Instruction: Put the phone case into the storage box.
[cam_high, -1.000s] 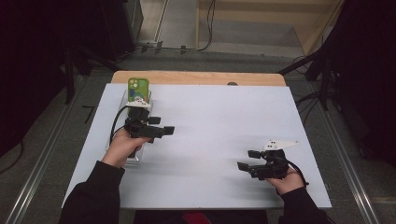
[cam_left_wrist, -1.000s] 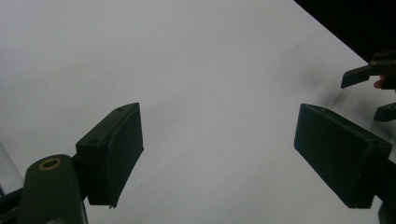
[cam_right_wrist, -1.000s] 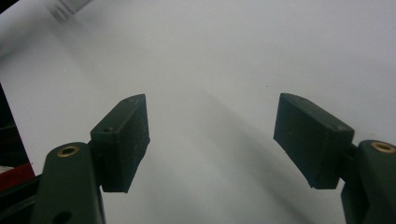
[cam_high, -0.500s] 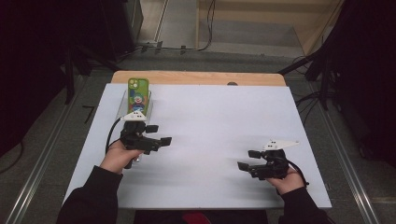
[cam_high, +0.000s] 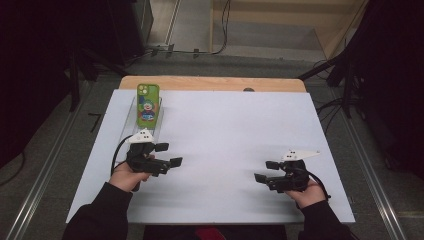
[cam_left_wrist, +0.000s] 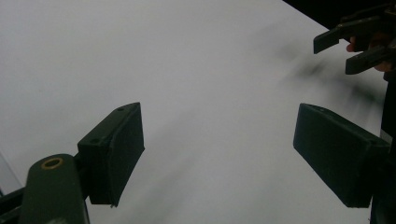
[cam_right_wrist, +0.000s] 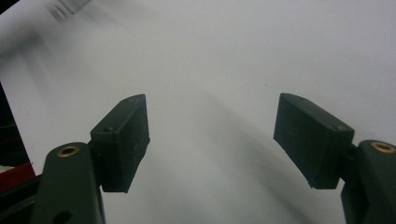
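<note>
A phone in a green case (cam_high: 148, 104) with a cartoon figure stands propped in a clear stand (cam_high: 151, 126) at the table's far left. My left gripper (cam_high: 168, 154) sits just in front of the stand and points right. Its jaws stand wide apart over bare white table (cam_left_wrist: 215, 154) with nothing between them. At the near right, my right gripper (cam_high: 266, 171) points left, open and empty (cam_right_wrist: 212, 144). The left gripper view also shows the right gripper (cam_left_wrist: 362, 44) far off at the top right.
A white sheet (cam_high: 225, 130) covers the table, with a wooden strip (cam_high: 210, 83) along the far edge. A small dark object (cam_high: 248, 90) lies at that far edge. Dark stands and cables surround the table on the floor.
My left hand and its gripper have drawn back from the phone stand toward the near edge. The phone stays in the stand. The right gripper has not moved.
</note>
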